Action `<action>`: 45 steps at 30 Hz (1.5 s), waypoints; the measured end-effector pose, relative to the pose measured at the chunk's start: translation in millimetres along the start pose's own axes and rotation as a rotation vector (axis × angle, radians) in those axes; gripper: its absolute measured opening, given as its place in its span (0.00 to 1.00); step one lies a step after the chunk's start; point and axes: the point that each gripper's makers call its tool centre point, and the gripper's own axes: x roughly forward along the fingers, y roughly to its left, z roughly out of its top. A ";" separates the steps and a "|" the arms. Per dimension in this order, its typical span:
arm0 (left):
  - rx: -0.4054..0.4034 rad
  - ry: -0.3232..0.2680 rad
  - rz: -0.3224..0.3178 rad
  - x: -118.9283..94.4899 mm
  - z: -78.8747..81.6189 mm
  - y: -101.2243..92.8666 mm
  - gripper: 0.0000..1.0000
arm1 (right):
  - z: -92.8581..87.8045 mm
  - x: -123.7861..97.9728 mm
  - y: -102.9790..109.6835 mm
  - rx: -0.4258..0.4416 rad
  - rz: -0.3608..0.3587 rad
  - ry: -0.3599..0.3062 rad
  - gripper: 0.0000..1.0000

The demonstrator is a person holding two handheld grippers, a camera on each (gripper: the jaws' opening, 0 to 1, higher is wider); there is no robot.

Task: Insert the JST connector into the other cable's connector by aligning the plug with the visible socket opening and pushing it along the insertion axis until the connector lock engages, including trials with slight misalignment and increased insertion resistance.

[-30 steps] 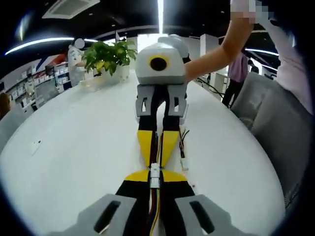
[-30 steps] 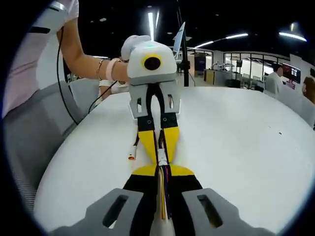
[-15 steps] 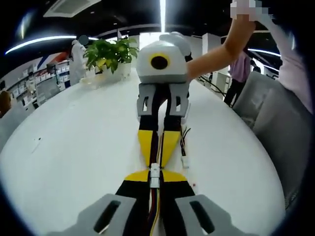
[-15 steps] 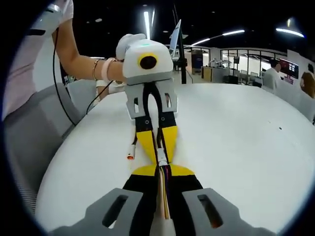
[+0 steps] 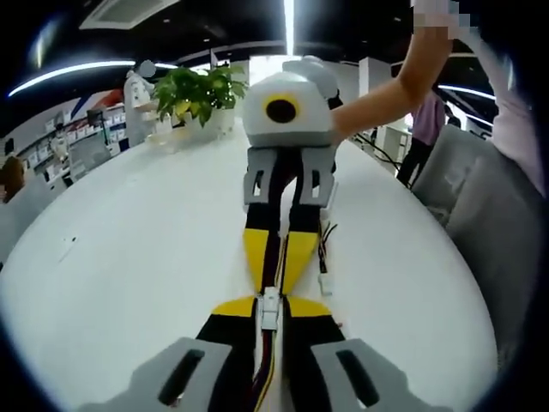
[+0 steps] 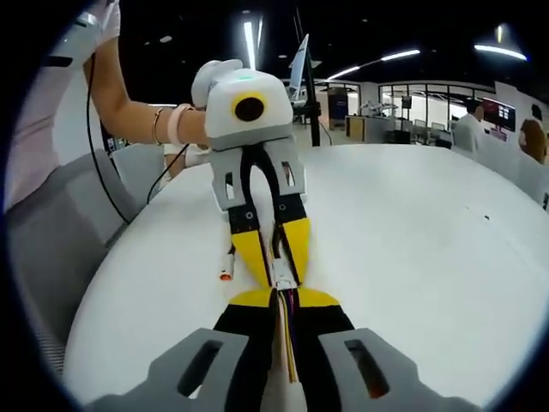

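**Two handheld tools meet tip to tip over a white desk, joined connectors between them**

A person holds a two-jaw tool in each hand above a broad white desk (image 5: 129, 257), and the two tools face each other nose to nose.

In the left gripper view, the left tool (image 5: 271, 311) rises from the bottom, its black-and-yellow jaws closed tight on a cable of red, black and yellow wires (image 5: 264, 378). At the jaw tips sits a small white JST connector (image 5: 270, 307), lying right where the two tools meet. The right tool (image 5: 276, 273) comes in from the far side, grey-bodied with yellow jaw tips, and its jaws are pinched together too, touching the same connector. Just beside it on the desk lies a spare cable with a white plug (image 5: 324, 283), apart from the jaws.

In the right gripper view, the right tool (image 6: 283, 296) is clamped on its own bundle of coloured wires (image 6: 285, 343), which runs up between the jaws to the white connector (image 6: 282, 276) at the tips. The left tool (image 6: 273, 257) faces it from the other side, jaws closed on the connector's far end. Whether the lock has engaged cannot be told. A loose cable end with an orange tip (image 6: 226, 270) rests on the desk beside the jaws.

A potted green plant (image 5: 196, 93) stands at the far edge of the desk. The person's bare forearm (image 6: 141, 116) reaches in to the opposite tool.
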 end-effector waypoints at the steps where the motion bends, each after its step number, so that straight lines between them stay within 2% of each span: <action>1: -0.018 0.005 0.002 -0.5 -0.9 0.3 0.12 | 0.1 -0.3 -0.4 -0.004 -0.003 0.001 0.06; 10: 0.003 0.018 0.002 -3.9 -2.3 0.1 0.18 | 3.9 -2.3 -5.0 0.002 -0.036 -0.005 0.16; 22: 0.022 0.022 0.058 -19.9 4.1 5.5 0.26 | 20.8 -16.4 -8.8 0.008 -0.081 -0.033 0.17; 27: 0.048 0.023 0.101 -29.5 12.4 5.7 0.29 | 31.2 -24.6 -4.6 -0.004 -0.095 -0.047 0.18; 32: 0.136 0.040 0.142 -40.0 22.5 0.8 0.31 | 44.6 -35.8 -1.1 -0.030 -0.102 -0.073 0.18; 36: 0.260 0.086 0.177 -47.8 29.8 -5.7 0.31 | 50.2 -41.2 7.4 -0.049 -0.099 -0.071 0.17; 38: 0.280 0.092 0.181 -48.3 32.1 -12.4 0.31 | 52.6 -43.2 13.0 -0.053 -0.097 -0.073 0.17; 39: 0.296 0.106 0.191 -48.7 31.6 -13.4 0.32 | 53.4 -43.6 15.0 -0.053 -0.096 -0.074 0.17; 41: 0.384 0.169 0.211 -49.9 28.9 -18.0 0.33 | 53.6 -44.0 20.4 -0.059 -0.093 -0.073 0.17; 44: 0.435 0.195 0.223 -48.7 29.4 -27.8 0.33 | 51.4 -44.7 28.0 -0.062 -0.083 -0.065 0.17; 45: 0.480 0.229 0.222 -48.8 26.8 -32.7 0.33 | 51.3 -45.1 29.9 -0.061 -0.079 -0.065 0.17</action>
